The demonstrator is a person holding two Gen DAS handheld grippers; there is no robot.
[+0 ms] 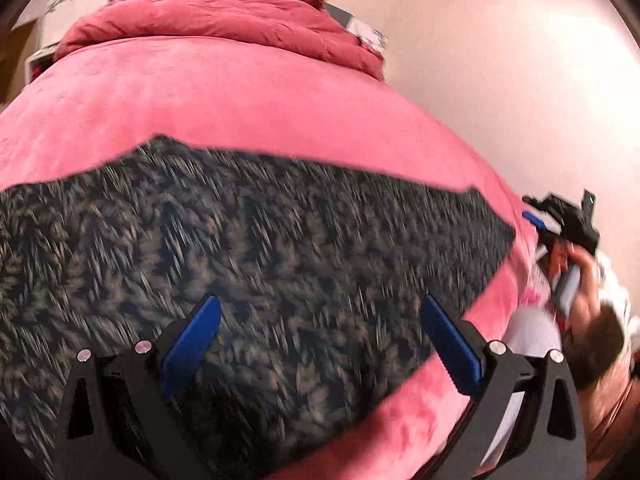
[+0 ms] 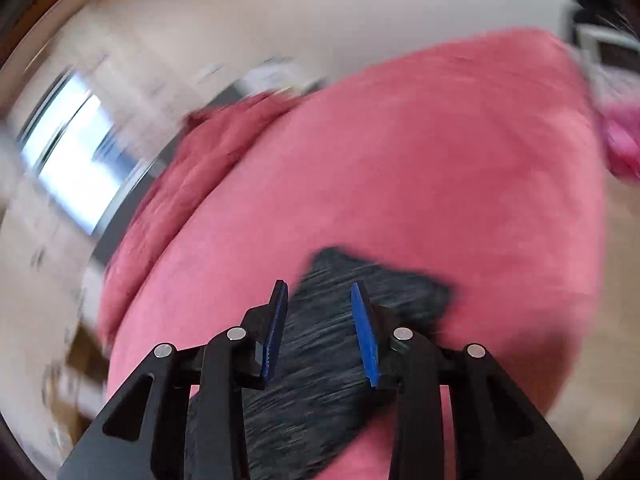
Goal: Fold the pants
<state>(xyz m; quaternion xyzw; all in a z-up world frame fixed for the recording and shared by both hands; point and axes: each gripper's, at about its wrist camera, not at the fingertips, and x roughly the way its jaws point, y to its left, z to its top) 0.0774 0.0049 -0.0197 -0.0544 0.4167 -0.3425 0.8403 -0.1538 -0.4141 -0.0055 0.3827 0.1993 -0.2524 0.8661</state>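
Observation:
The pants (image 1: pixel 260 240) are dark cloth with a brownish leaf-like pattern, spread flat across the pink bed cover (image 1: pixel 240 100). My left gripper (image 1: pixel 320 300) hovers over them with its blue pads far apart and nothing between them. At the right edge of the left wrist view a hand holds my right gripper (image 1: pixel 538 218) near the pants' end. In the right wrist view the right gripper (image 2: pixel 318 285) stands open with a narrow gap above one end of the pants (image 2: pixel 380 292); its pads press on nothing. Both views are blurred.
A bunched red duvet (image 1: pixel 216 20) lies at the far end of the bed. A pale wall (image 1: pixel 500 80) runs along the bed's right side. A bright pink item (image 2: pixel 620 140) sits at the bed's edge. The person's white clothing (image 1: pixel 536 332) shows at lower right.

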